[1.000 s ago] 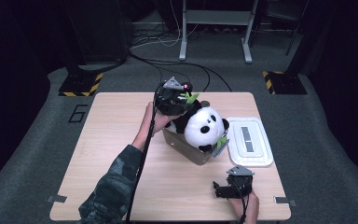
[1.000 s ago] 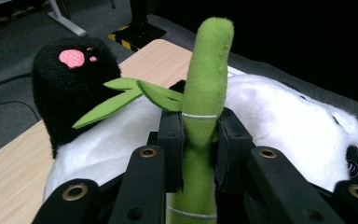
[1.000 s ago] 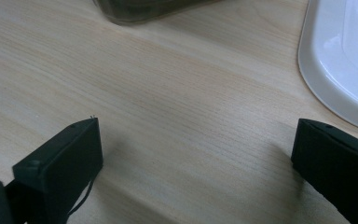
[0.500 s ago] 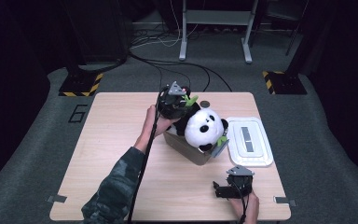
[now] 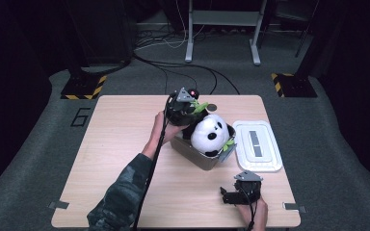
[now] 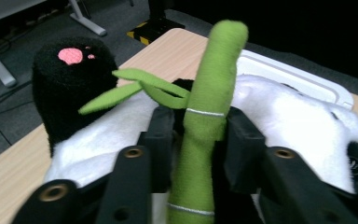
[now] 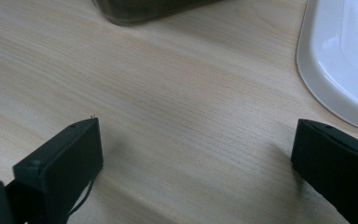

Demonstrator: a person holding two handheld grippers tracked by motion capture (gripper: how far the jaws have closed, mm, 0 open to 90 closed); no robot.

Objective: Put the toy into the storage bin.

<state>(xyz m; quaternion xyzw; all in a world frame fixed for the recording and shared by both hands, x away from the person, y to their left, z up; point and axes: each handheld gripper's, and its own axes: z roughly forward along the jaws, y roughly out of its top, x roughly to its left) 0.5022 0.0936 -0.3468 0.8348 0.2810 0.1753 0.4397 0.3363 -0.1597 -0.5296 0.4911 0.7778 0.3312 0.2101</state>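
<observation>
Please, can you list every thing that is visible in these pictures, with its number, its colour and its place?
Table: one, light wood, centre.
Bin: one, grey, mid-table.
Panda toy: one, black and white, in the bin.
Bamboo stalk: one, green plush, between the left gripper's jaws.
Lid: one, white, flat on the table right of the bin.
Left gripper: one, black, at the panda's far side.
Right gripper: one, black, near edge, jaws wide apart over bare wood.
</observation>
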